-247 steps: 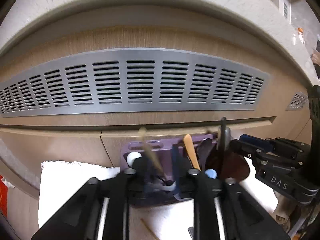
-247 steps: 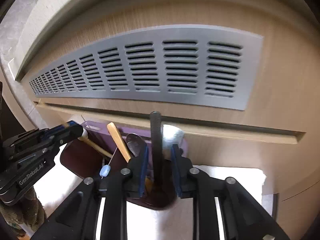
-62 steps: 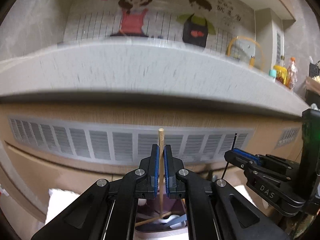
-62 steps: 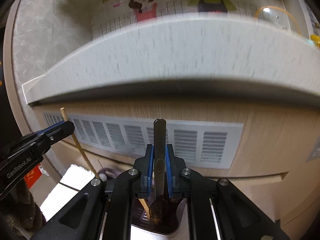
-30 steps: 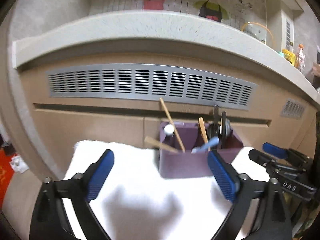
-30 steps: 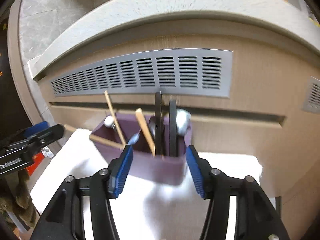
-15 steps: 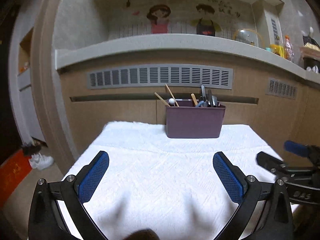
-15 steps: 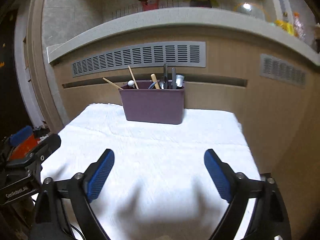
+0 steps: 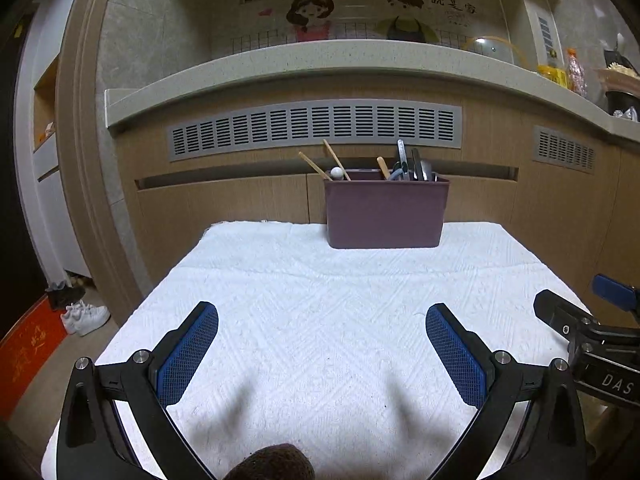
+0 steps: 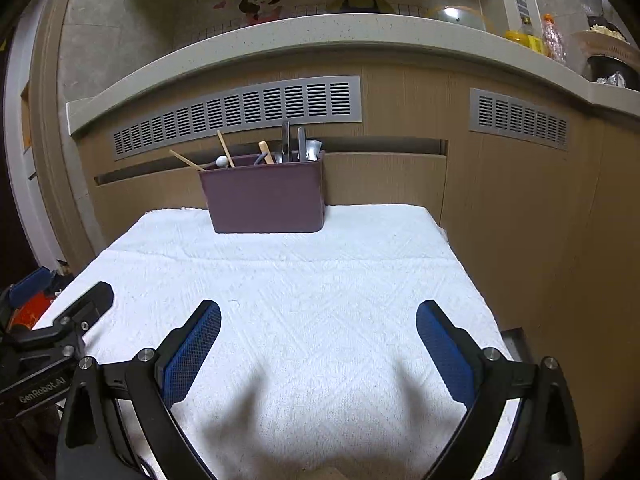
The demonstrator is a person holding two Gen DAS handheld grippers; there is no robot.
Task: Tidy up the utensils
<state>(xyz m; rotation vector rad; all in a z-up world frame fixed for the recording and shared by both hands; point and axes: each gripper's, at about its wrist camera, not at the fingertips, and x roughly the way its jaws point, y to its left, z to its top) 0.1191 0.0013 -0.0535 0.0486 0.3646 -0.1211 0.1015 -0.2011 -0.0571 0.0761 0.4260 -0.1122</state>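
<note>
A purple utensil holder (image 9: 386, 212) stands at the far edge of the white towel (image 9: 320, 320); it also shows in the right wrist view (image 10: 266, 198). It holds wooden chopsticks (image 9: 336, 154), a white-tipped stick, a wooden spoon handle and metal cutlery (image 9: 412, 164). My left gripper (image 9: 322, 344) is wide open and empty over the near part of the towel. My right gripper (image 10: 318, 340) is wide open and empty, beside it to the right. Both are well back from the holder.
A wooden counter front with grey vents (image 9: 316, 126) rises right behind the holder. The towel-covered table (image 10: 360, 280) drops off at left and right. White shoes (image 9: 84, 316) and a red mat (image 9: 24, 356) lie on the floor at left.
Both grippers let go of the chopstick and the metal utensil into the holder, opened wide and pulled back toward the near edge of the towel.
</note>
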